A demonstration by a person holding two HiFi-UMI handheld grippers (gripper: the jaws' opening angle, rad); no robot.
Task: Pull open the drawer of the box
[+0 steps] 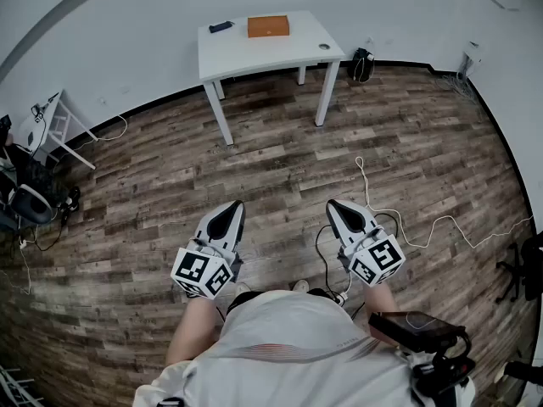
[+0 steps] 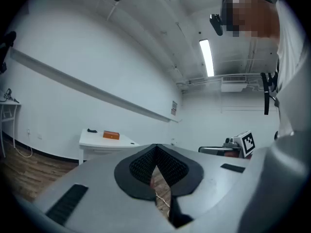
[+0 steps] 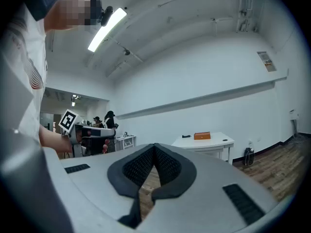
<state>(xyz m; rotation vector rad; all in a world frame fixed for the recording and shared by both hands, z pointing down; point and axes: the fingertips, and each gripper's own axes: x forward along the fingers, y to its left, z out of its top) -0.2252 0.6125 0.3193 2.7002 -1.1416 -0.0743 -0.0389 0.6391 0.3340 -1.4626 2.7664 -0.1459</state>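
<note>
The orange box (image 1: 268, 26) lies on the white table (image 1: 254, 51) by the far wall, well away from me; I cannot make out its drawer from here. My left gripper (image 1: 231, 208) and right gripper (image 1: 337, 204) are held low in front of the person's body, over the wooden floor, both pointing toward the table. Each is shut with nothing between its pads. The left gripper view shows the box (image 2: 111, 135) small beyond the closed left gripper (image 2: 155, 147). In the right gripper view the box (image 3: 202, 136) sits past the closed right gripper (image 3: 154, 146).
A small black object (image 1: 221, 26) and a round item (image 1: 324, 47) share the tabletop. A black bag (image 1: 363, 64) leans at the wall right of the table. A white cable (image 1: 407, 227) snakes over the floor at right. A white stand (image 1: 59, 125) and dark gear (image 1: 25, 193) are at left.
</note>
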